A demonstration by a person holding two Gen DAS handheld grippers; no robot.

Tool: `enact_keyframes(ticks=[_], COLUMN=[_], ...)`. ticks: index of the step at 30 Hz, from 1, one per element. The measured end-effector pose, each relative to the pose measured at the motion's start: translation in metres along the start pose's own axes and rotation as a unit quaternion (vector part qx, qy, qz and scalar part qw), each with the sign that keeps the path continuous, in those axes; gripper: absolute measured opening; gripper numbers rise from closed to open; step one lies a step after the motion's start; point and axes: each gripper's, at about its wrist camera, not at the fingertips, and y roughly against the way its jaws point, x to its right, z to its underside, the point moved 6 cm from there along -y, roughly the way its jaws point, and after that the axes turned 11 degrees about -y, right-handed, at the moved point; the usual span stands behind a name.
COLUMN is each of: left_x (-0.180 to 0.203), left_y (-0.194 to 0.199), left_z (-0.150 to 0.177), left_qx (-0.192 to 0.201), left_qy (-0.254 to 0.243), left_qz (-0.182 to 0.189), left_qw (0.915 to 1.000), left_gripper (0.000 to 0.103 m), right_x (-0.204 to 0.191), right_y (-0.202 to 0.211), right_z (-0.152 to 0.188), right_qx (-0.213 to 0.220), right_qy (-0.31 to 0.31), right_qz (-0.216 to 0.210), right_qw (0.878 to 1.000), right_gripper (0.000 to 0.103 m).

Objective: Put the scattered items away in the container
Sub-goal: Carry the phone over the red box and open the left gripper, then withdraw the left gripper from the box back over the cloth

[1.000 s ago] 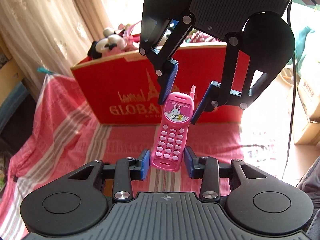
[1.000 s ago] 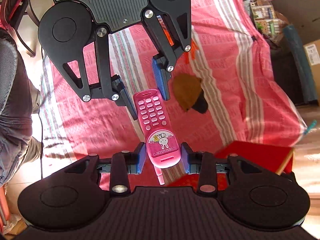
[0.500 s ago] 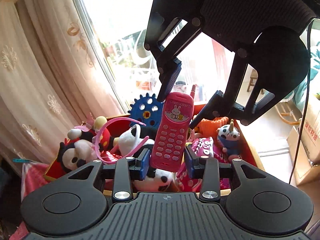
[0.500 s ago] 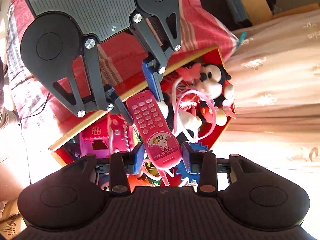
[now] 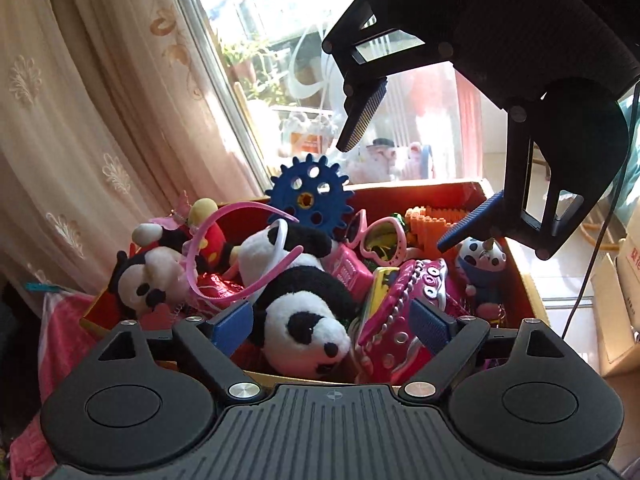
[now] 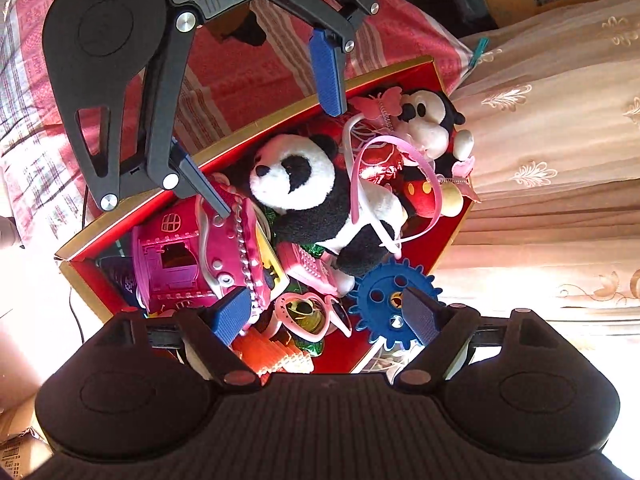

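Opposed wrist views, both above box (image 5: 508, 264) – close

Red box (image 5: 416, 196) with a gold rim. Black-and-white panda (image 5: 304, 304); blue gear (image 5: 310, 200), yellow at its hub; pink headband (image 5: 240, 248); pink heart-shaped sunglasses (image 5: 380, 236); magenta shoe (image 5: 400, 308) with silver studs; orange bricks (image 5: 436, 220). Pink cloth (image 6: 260, 76) striped white. Cream curtain (image 5: 80, 120), pale floral motifs.

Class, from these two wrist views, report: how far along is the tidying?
Done: pink toy phone lies in the red box beside the panda. In hand: nothing; left gripper and right gripper have just been opening, jaws empty above the box. Left: a brown item on the striped cloth, possibly more out of view.
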Motion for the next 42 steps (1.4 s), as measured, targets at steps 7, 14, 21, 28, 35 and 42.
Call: enact_keyframes(ticks=[7, 14, 21, 28, 35, 42], left_x=[-0.001, -0.004, -0.015, -0.039, -0.041, -0.021], left_y=[0.016, 0.05, 0.096, 0.147, 0.19, 0.228], left_z=[0.012, 0.046, 0.115, 0.222, 0.351, 0.445], left_qx=[-0.009, -0.026, -0.055, -0.118, -0.203, -0.239], left_qy=[0.022, 0.071, 0.149, 0.254, 0.398, 0.48], left_qz=[-0.001, -0.016, -0.048, -0.105, -0.132, -0.152], left_qw=[0.9997, 0.997, 0.9862, 0.9543, 0.8847, 0.83], left_gripper=[0.095, 0.096, 0.097, 0.098, 0.098, 0.098], right_x=[-0.018, -0.047, -0.091, -0.146, -0.199, -0.238], right_y=[0.01, 0.027, 0.035, 0.029, 0.015, -0.005], right_z=[-0.015, -0.05, -0.108, -0.175, -0.228, -0.26], right_qx=[0.009, 0.036, 0.073, 0.122, 0.169, 0.177], right_qy=[0.001, 0.023, 0.06, 0.096, 0.095, 0.051], right_qz=[-0.013, -0.048, -0.102, -0.163, -0.223, -0.251], right_qw=[1.0, 0.998, 0.99, 0.974, 0.955, 0.95], right_gripper=[0.086, 0.088, 0.09, 0.091, 0.091, 0.09])
